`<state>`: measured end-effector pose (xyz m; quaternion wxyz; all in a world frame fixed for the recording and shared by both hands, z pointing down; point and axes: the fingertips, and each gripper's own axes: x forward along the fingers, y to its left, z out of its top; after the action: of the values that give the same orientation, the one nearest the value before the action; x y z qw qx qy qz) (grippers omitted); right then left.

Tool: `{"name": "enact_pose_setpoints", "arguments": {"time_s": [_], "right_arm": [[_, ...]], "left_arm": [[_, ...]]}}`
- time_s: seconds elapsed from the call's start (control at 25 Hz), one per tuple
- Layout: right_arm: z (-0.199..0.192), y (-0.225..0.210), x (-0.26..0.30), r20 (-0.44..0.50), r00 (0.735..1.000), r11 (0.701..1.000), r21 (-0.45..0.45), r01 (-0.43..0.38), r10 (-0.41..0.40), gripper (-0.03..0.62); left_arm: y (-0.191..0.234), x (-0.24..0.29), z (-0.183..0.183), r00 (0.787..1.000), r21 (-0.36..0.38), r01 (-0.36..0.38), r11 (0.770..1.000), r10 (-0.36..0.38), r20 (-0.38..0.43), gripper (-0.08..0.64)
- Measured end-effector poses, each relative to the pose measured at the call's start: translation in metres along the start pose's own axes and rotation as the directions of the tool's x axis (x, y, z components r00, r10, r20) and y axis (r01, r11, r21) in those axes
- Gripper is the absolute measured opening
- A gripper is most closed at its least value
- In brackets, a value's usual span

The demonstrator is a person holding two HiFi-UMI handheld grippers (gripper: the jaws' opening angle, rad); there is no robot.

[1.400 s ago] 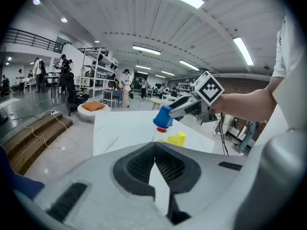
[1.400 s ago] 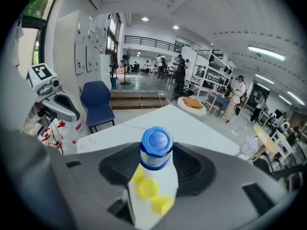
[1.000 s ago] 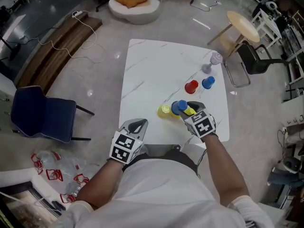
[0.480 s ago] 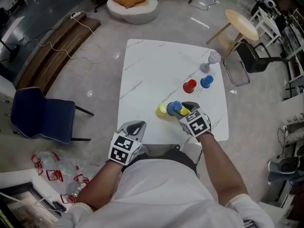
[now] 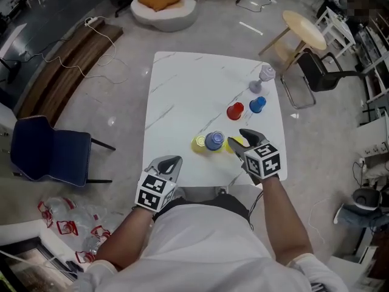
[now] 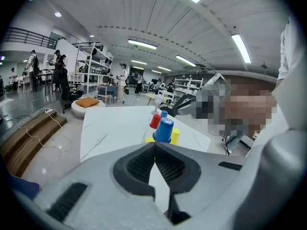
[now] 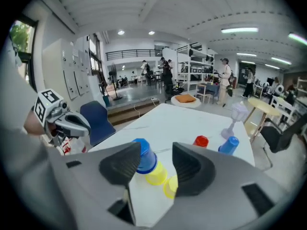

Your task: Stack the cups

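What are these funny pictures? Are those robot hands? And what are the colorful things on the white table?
They are not robot hands. A person holds a grabber tool in each hand, and each tool has two jaws. One picture comes from a camera on the person's head, looking down. The other two come from little cameras riding on the grabbers.

On the white table, a blue cup sits upside down on a yellow cup. Another yellow cup lies beside them. Farther away are a red cup, a second blue cup and a clear glass.

The left grabber is closed and empty, by the table's near edge. The right grabber is open near the stacked cups and holds nothing.
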<state>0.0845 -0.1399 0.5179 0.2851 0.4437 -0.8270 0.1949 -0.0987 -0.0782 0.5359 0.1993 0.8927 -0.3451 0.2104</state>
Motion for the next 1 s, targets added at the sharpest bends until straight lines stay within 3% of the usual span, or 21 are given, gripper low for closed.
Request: {"name": "enact_pose_setpoints", "arguments": {"time_s": [0.16, 0.52, 0.64, 1.0], "right_arm": [[-0.012, -0.046, -0.01, 0.004, 0.999, 0.997, 0.063, 0.049, -0.05, 0.19], [-0.016, -0.123, 0.035, -0.018, 0.996, 0.992, -0.095, 0.086, -0.088, 0.193], [-0.018, -0.136, 0.061, -0.044, 0.996, 0.988, -0.137, 0.074, -0.081, 0.223], [-0.03, -0.156, 0.119, -0.126, 0.991, 0.986, -0.163, 0.032, -0.053, 0.25]], "left_arm": [[-0.002, 0.011, 0.008, 1.0, -0.004, -0.031, 1.0, 0.031, 0.002, 0.009], [-0.024, 0.021, 0.027, 0.989, -0.056, -0.145, 0.988, 0.146, 0.009, 0.009], [-0.031, 0.019, 0.027, 0.983, -0.075, -0.184, 0.98, 0.185, 0.002, 0.009], [-0.037, 0.009, 0.019, 0.96, -0.113, -0.278, 0.954, 0.278, -0.021, 0.009]]}}
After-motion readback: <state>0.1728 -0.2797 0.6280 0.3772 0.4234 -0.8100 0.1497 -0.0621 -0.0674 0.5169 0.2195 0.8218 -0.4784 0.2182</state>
